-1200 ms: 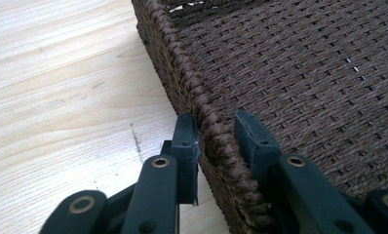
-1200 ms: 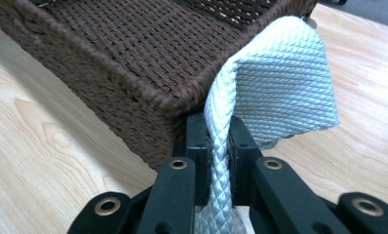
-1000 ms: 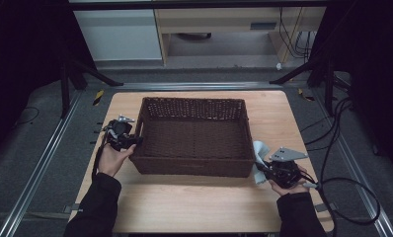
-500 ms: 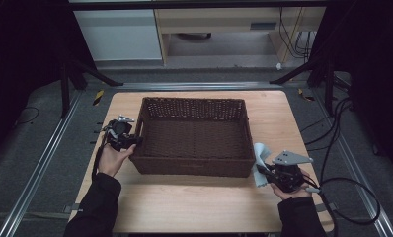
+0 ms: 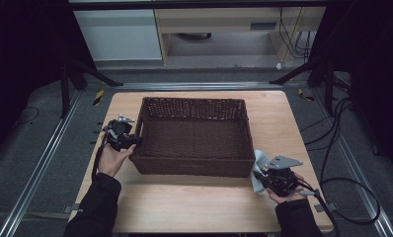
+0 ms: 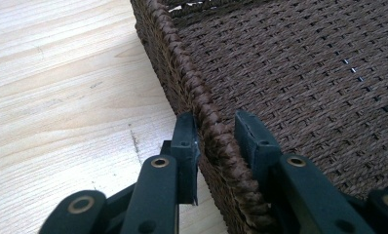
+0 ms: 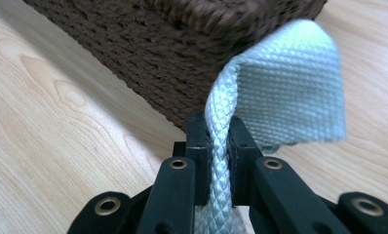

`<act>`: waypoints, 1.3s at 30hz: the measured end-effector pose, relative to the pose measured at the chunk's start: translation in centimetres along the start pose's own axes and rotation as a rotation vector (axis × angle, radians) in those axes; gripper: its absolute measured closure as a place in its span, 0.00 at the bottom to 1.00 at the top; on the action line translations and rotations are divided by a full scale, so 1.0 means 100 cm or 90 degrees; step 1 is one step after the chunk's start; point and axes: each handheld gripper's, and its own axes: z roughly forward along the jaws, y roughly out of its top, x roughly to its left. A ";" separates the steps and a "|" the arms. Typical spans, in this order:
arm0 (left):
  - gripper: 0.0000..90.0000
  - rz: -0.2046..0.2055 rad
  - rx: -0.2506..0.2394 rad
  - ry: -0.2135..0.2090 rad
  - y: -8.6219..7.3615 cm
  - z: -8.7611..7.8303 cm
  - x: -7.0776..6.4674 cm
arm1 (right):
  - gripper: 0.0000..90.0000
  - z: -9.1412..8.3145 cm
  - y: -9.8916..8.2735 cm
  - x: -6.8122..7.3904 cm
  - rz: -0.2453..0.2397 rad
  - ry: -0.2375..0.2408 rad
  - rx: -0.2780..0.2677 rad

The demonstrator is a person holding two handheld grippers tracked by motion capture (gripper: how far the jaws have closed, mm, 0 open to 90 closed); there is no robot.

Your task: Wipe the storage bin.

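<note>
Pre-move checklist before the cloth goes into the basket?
1. Right gripper shut on the pale cloth: ok.
2. Left gripper straddles the basket rim, one pad outside, one inside: ok; whether the pads press it: cannot tell.
3. Basket interior free of other items, seen from the high view: ok.
4. Cloth lifted clear of the table: cannot tell; its free end folds over near the basket's corner.
5. Right gripper's cable trails off the table's right edge, away from the basket: ok.
</note>
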 end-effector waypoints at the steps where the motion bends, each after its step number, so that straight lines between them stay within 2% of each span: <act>1: 0.78 0.000 0.000 0.000 0.000 0.000 0.000 | 0.93 0.000 0.000 0.000 0.000 0.000 0.000; 4: 0.78 -0.001 -0.001 -0.001 0.000 0.000 0.000 | 0.93 0.005 -0.002 0.000 0.003 0.002 0.008; 5: 0.78 -0.001 -0.001 -0.001 0.000 0.000 0.000 | 0.93 0.005 -0.003 -0.002 0.015 0.010 0.005; 7: 0.78 -0.002 -0.001 -0.002 0.000 0.000 0.000 | 0.93 0.009 -0.007 -0.005 0.030 0.010 0.025; 16: 0.78 -0.002 -0.004 -0.004 0.000 0.000 0.000 | 0.93 0.025 -0.013 -0.005 0.022 0.013 0.077; 20: 0.78 -0.002 -0.004 -0.004 0.000 0.000 0.000 | 0.93 0.023 -0.012 -0.006 0.026 0.010 0.072; 21: 0.78 -0.002 -0.004 -0.004 0.000 0.000 0.000 | 0.93 0.016 -0.010 -0.011 0.035 -0.007 0.052; 22: 0.78 -0.002 -0.004 -0.004 0.000 0.000 0.000 | 0.93 0.016 -0.010 -0.011 0.035 -0.007 0.052; 25: 0.78 -0.003 -0.005 -0.006 0.000 0.000 0.001 | 0.93 0.002 -0.009 -0.025 0.065 -0.040 0.008; 26: 0.78 -0.003 -0.006 -0.006 0.000 0.000 0.001 | 0.93 0.002 -0.009 -0.025 0.065 -0.040 0.008; 27: 0.78 -0.003 -0.006 -0.006 0.000 0.000 0.001 | 0.93 -0.001 -0.011 -0.030 0.079 -0.046 0.002; 29: 0.78 -0.003 -0.006 -0.006 0.000 0.000 0.001 | 0.92 -0.008 -0.017 -0.042 0.103 -0.075 0.003; 31: 0.78 -0.004 -0.006 -0.006 0.000 0.000 0.001 | 0.92 -0.009 -0.020 -0.046 0.112 -0.078 0.002; 33: 0.78 -0.004 -0.006 -0.006 0.000 0.000 0.001 | 0.92 -0.010 -0.024 -0.053 0.120 -0.093 0.002; 34: 0.78 -0.004 -0.006 -0.006 0.000 0.000 0.001 | 0.92 -0.008 -0.028 -0.060 0.133 -0.103 0.009; 39: 0.78 -0.004 -0.006 -0.007 0.000 0.000 0.001 | 0.92 -0.002 -0.034 -0.072 0.151 -0.118 0.024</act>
